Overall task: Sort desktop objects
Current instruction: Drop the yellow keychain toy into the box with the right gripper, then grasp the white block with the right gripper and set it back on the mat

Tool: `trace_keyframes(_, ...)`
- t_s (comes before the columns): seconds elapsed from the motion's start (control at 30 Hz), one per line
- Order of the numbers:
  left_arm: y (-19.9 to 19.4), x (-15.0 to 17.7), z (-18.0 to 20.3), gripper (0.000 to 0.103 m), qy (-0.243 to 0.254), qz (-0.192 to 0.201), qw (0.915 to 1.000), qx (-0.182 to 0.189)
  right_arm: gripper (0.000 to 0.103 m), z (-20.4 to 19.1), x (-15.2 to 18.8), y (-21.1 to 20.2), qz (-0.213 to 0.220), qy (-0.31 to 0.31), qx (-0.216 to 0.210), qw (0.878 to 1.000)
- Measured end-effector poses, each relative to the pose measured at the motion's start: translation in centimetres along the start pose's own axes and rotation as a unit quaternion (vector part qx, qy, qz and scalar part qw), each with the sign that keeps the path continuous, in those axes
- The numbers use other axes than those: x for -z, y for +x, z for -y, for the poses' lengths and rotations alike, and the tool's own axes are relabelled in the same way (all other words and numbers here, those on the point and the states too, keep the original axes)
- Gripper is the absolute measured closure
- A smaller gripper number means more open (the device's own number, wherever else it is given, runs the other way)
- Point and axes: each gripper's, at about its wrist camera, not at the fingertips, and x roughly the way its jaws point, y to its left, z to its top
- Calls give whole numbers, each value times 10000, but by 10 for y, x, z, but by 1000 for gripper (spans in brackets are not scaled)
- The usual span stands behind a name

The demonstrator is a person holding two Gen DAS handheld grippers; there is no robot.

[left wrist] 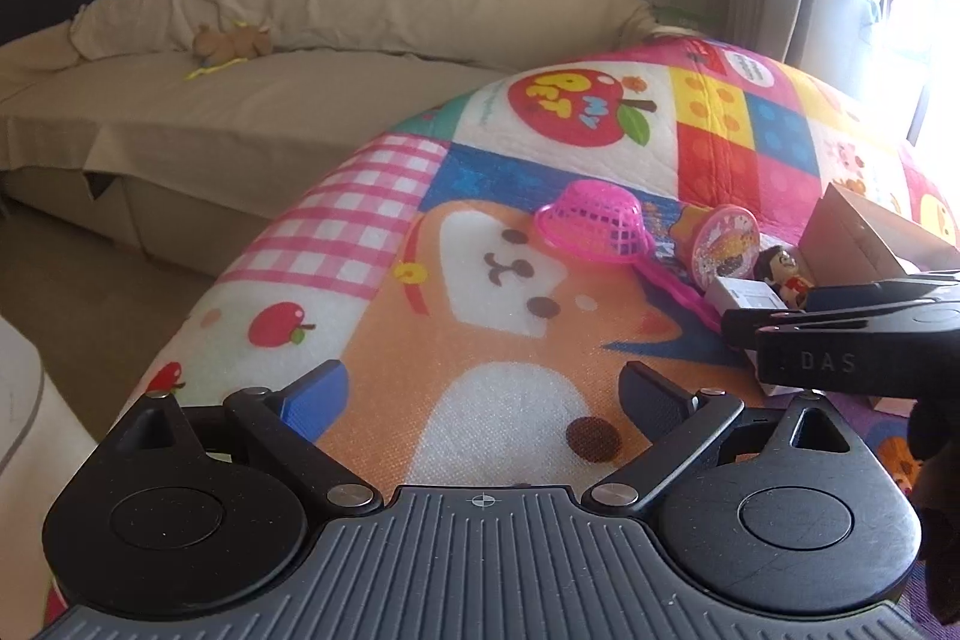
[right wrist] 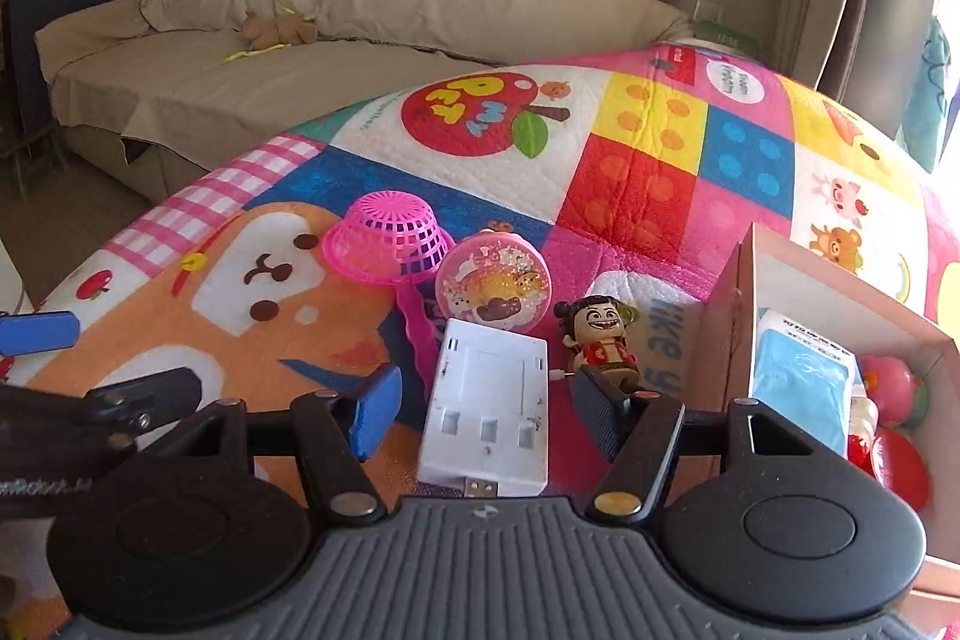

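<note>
The right gripper (right wrist: 483,403) hangs over the white charger (right wrist: 486,418) with its jaws parted on either side of it and neither pad touching, so it is released; the charger lies flat on the mat (right wrist: 630,196), just left of the doll (right wrist: 603,343) and near the cardboard box (right wrist: 738,316) at the right. The step in hand looks like picking up the charger for the box; centre it between the pads, come down square, and close across its narrow sides, keeping clear of the doll. The left gripper (left wrist: 483,394) is wide apart and empty over bare mat; the pink basket (left wrist: 594,220) sits farther off.
</note>
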Motion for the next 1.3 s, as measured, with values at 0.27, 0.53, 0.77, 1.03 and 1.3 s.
trace_keyframes(0.27, 3, -1, -5, 3, -165, -61, 9998, 14, 53, 7, 2, 18, -570, 255, -432, 9971)
trace_keyframes(0.53, 0, 0, 4, 3, 95, 0, 9999, -53, 54, 27, 48, -60, -376, 110, -728, 9966)
trace_keyframes(0.77, 2, -3, 33, 3, 614, 8, 9977, 276, 54, 74, 96, -104, -293, 258, 66, 9992)
trace_keyframes(1.03, 21, -33, 92, 3, 1343, 366, 9889, 528, 28, 114, 124, -115, 25, 938, 496, 9944)
trace_keyframes(1.3, 80, -50, 137, 17, 1636, -40, 9847, 594, 17, 124, 137, -124, 343, 1273, 519, 9899)
